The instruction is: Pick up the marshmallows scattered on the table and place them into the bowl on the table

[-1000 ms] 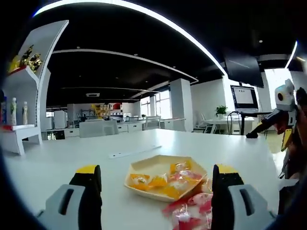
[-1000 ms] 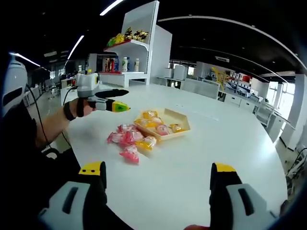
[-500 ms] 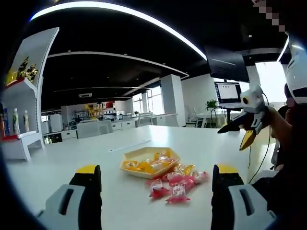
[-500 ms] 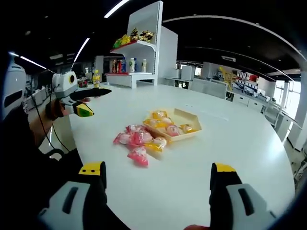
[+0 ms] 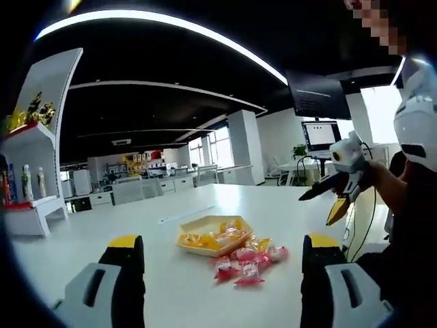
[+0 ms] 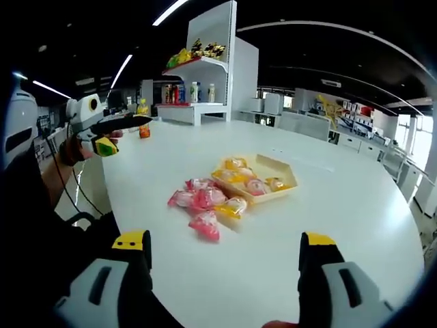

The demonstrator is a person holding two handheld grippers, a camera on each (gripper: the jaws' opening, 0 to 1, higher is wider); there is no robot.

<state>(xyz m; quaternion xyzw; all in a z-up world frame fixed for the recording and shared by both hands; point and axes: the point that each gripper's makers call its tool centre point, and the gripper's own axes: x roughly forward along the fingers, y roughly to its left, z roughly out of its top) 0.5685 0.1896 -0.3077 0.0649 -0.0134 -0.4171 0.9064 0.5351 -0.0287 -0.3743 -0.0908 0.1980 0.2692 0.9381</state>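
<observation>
Both grippers have pulled back from the marshmallows [image 6: 205, 201] beside the bowl [image 6: 283, 179], jaws spread and empty; better approach one loose packet from above.

Pink and yellow marshmallows [image 6: 205, 205], pale yellow bowl [image 6: 283, 174], white table [image 6: 328, 212].

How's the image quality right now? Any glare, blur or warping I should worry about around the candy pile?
Left gripper view: marshmallows small, soft; ceiling light strip blown out and bowed by fisheye. Right gripper view: pile and bowl sharper, evenly lit, faint shadows on the table.
</observation>
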